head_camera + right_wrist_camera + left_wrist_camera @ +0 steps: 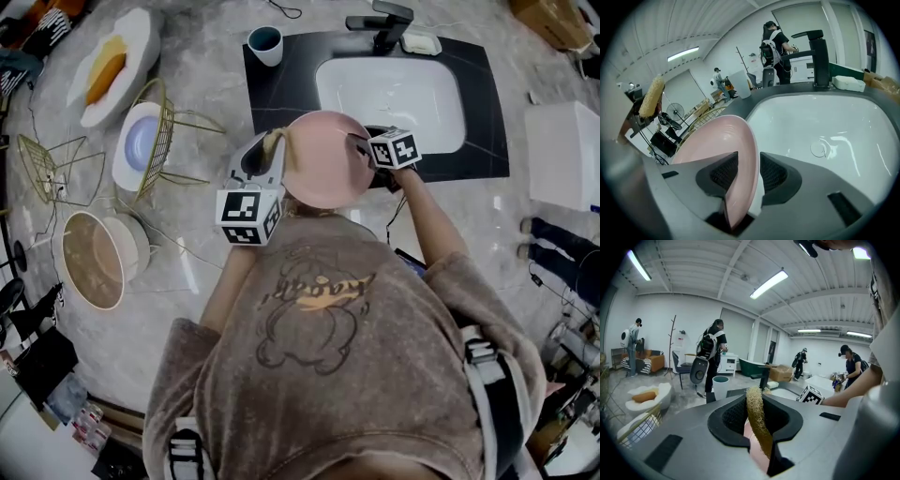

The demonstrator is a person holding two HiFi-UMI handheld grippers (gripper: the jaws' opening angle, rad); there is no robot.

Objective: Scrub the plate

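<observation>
A pink plate (323, 161) hangs tilted over the near left edge of the white sink (412, 94). My right gripper (360, 143) is shut on the plate's right rim, and that rim (740, 154) runs between its two pads (724, 174). At the plate's left edge my left gripper (270, 148) is shut on a yellow loofah sponge (275, 139). The sponge (757, 420) stands upright between the left gripper's jaws, with a strip of pink plate (748, 433) right behind it. In the right gripper view the sponge (651, 96) shows at the far left, beyond the plate.
A black faucet (384, 23) and a soap bar (420, 42) sit behind the sink, a teal cup (265, 44) at its left. A gold wire rack (161, 131) holding a plate, a white dish (131, 42) and a tan bowl (94, 261) lie left. People stand in the background.
</observation>
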